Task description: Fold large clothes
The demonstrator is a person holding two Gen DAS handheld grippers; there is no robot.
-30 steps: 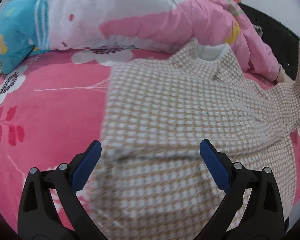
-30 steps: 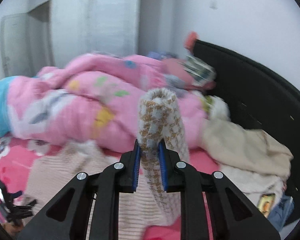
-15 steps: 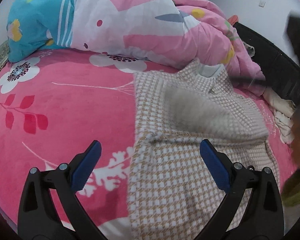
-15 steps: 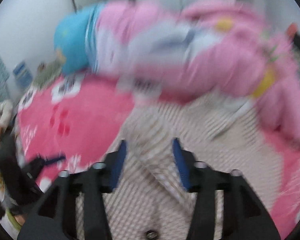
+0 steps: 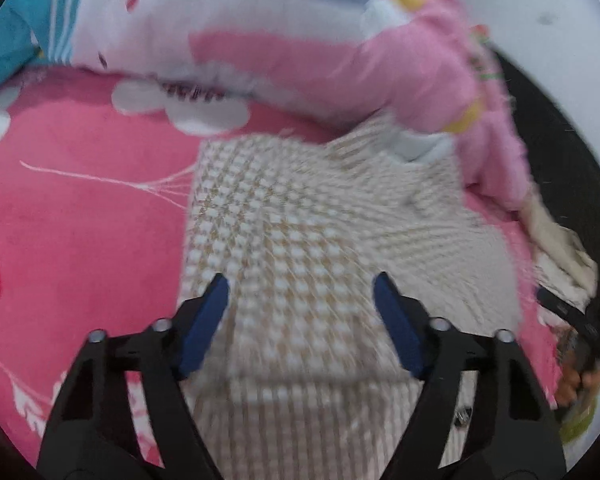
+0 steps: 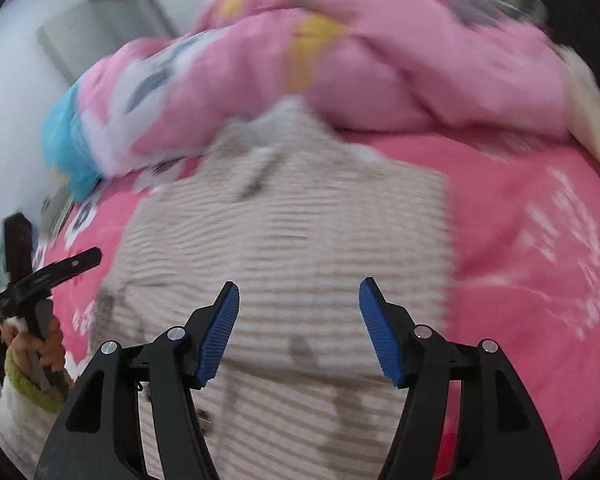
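Observation:
A beige and white houndstooth garment (image 5: 300, 248) lies flat on the pink floral bed cover (image 5: 80, 220), its collar toward the quilt. It also shows in the right wrist view (image 6: 300, 240). My left gripper (image 5: 300, 316) is open and empty just above the garment's near part. My right gripper (image 6: 298, 324) is open and empty above the garment's near part too. The left gripper and the hand holding it show at the left edge of the right wrist view (image 6: 48, 276). Both views are blurred by motion.
A bunched pink cartoon quilt (image 5: 300, 40) lies along the far side of the bed, also in the right wrist view (image 6: 380, 60). A cream cloth (image 5: 560, 248) lies at the right by the black bed frame (image 5: 572, 160).
My right gripper has let go of the sleeve it held up and now stands open over the garment. The sleeve lies folded across the garment. Both cameras moved closer.

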